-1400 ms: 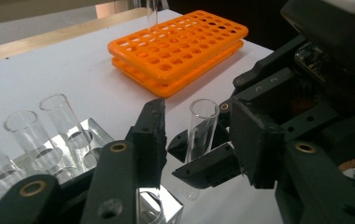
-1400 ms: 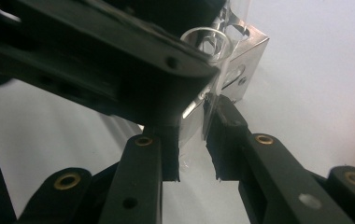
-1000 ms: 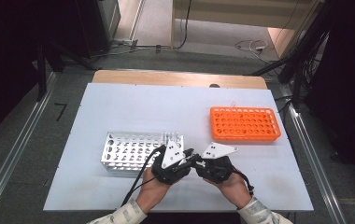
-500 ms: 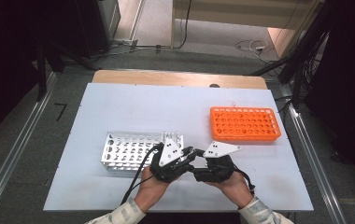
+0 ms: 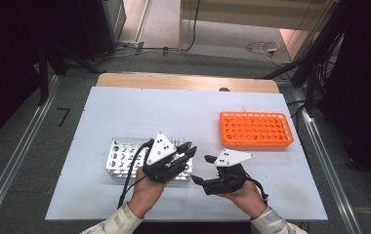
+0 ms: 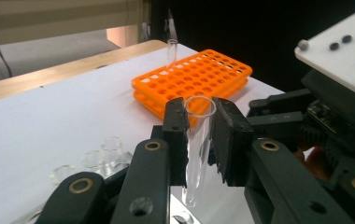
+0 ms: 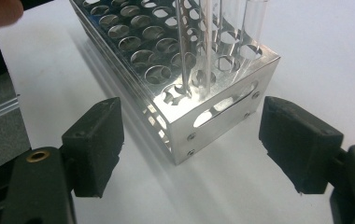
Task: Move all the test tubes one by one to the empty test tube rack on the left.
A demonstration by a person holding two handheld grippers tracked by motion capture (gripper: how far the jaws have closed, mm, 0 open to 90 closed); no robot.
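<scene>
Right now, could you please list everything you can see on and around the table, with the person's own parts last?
Glass test tube: one, clear, upright between the left gripper's jaws.
Other glass tubes: several, clear, standing in the metal rack's near corner; exact count unclear.
Lone tube: one, clear, standing in the orange rack's far side.
Metal rack: one, silver, table's left front.
Orange rack: one, orange, table's right side.
Table: one, white top, wooden strip at the far edge.
Left gripper: one, black, clamped on the test tube.
Right gripper: one, black, jaws wide apart facing the metal rack's corner.
Hands: two, at the table's front edge.
</scene>
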